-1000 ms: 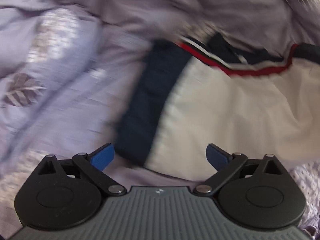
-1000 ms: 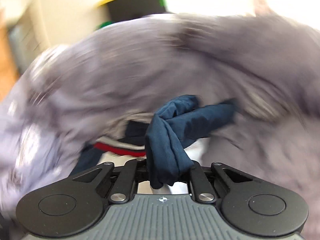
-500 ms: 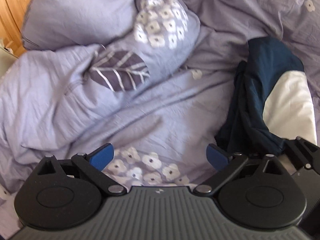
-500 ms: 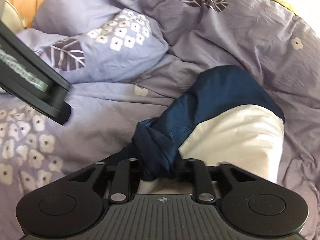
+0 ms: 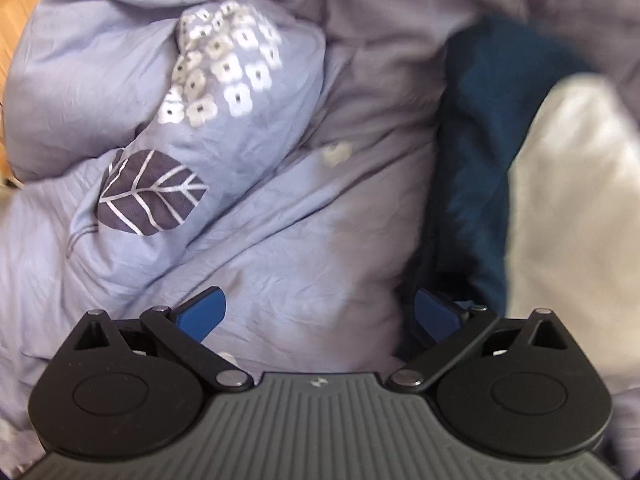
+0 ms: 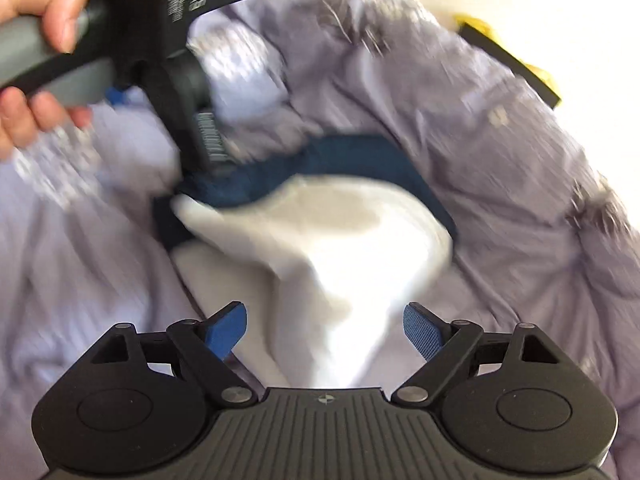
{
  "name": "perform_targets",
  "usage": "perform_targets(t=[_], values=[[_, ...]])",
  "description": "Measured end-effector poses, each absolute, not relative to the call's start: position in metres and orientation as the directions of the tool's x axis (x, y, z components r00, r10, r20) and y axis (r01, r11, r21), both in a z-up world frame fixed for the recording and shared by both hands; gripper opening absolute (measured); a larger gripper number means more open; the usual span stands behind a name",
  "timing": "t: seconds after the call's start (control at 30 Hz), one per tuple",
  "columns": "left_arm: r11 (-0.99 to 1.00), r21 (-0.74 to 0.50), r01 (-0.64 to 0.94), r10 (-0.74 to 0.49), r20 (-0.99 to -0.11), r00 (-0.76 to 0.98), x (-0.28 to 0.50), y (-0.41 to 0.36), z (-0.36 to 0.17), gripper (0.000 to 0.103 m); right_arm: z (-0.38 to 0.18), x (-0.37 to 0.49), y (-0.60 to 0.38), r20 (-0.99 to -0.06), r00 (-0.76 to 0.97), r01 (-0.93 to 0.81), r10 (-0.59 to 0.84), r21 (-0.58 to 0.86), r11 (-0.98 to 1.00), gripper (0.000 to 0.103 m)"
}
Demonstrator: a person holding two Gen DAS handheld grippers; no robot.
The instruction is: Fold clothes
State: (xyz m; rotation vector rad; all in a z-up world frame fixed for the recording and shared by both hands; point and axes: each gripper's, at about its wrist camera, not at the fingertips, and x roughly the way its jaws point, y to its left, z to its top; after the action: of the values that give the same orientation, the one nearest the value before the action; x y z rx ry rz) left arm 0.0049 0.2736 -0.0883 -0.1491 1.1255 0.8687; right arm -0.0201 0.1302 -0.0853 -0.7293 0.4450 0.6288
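Presently, one garment (image 6: 320,240), navy and white, lies bunched on the lilac duvet (image 5: 280,220) of a bed; which edge of the bed it lies toward cannot be told. In the left wrist view the same garment (image 5: 560,200) fills the right side, its navy band turned toward the middle of the duvet and its white panel beyond that. Two tools are counted. The right tool (image 6: 324,328) has just been opening: its two blue pads stand wide apart, and a fold of white cloth runs up between them without being pressed by either. The left tool (image 5: 320,314) also stands wide, with only bare duvet between its two blue pads; the right-hand pad (image 5: 436,314) sits just beside the navy edge of the garment, contact not discernible. One hand (image 6: 36,52) shows at the upper left of the right wrist view, wrapped round the grey handle of the left tool (image 6: 180,52), whose black body hangs over the navy end of the garment. On the duvet: one dark leaf print (image 5: 150,194) and one cluster of white flower prints (image 5: 224,64), both on a raised fold left of the garment. One black and yellow object (image 6: 508,56) beyond the duvet, blurred, kind not discernible.
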Motion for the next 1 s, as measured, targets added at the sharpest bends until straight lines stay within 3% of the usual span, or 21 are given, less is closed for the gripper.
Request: perform_targets(t=[0.07, 0.2, 0.43, 0.6, 0.7, 0.77, 0.8, 0.83, 0.9, 1.0], values=[[0.654, 0.374, -0.658, 0.561, -0.823, 0.089, 0.007, 0.274, -0.106, 0.103, -0.091, -0.01, 0.133, -0.579, 0.738, -0.644, 0.346, -0.451, 0.618, 0.086], [0.643, 0.392, -0.658, 0.575, -0.815, 0.076, 0.005, 0.275, -0.123, 0.103, -0.108, 0.007, 0.134, -0.574, 0.786, -0.56, 0.23, -0.502, 0.659, 0.086], [0.641, 0.48, -0.599, 0.63, -0.775, 0.053, 0.011, 0.265, -0.144, 0.103, -0.117, 0.045, 0.072, -0.677, 0.722, -0.524, 0.142, -0.402, 0.751, 0.091], [0.644, 0.467, -0.606, 0.626, -0.777, 0.068, 0.006, 0.267, -0.144, 0.103, -0.098, 0.052, 0.046, -0.76, 0.6, -0.621, 0.248, -0.247, 0.744, 0.091], [0.642, 0.468, -0.607, 0.629, -0.774, 0.069, 0.004, 0.267, -0.144, 0.103, -0.067, 0.047, 0.031, -0.752, 0.559, -0.689, 0.349, -0.187, 0.701, 0.088], [0.643, 0.464, -0.609, 0.628, -0.775, 0.071, 0.003, 0.268, -0.144, 0.103, -0.043, 0.052, 0.024, -0.726, 0.521, -0.715, 0.448, -0.085, 0.693, 0.084], [0.643, 0.463, -0.61, 0.627, -0.776, 0.072, 0.003, 0.268, -0.144, 0.103, -0.03, 0.056, 0.022, -0.706, 0.5, -0.725, 0.501, -0.025, 0.689, 0.077], [0.643, 0.462, -0.611, 0.626, -0.776, 0.073, 0.002, 0.269, -0.144, 0.103, -0.02, 0.063, 0.022, -0.686, 0.483, -0.725, 0.544, 0.034, 0.687, 0.061], [0.644, 0.459, -0.612, 0.625, -0.777, 0.074, 0.001, 0.27, -0.144, 0.103, -0.014, 0.085, 0.036, -0.667, 0.475, -0.699, 0.574, 0.109, 0.706, 0.043], [0.656, 0.443, -0.612, 0.607, -0.791, 0.078, -0.002, 0.271, -0.138, 0.103, -0.037, 0.102, 0.079, -0.716, 0.461, -0.708, 0.525, 0.06, 0.704, 0.035]])
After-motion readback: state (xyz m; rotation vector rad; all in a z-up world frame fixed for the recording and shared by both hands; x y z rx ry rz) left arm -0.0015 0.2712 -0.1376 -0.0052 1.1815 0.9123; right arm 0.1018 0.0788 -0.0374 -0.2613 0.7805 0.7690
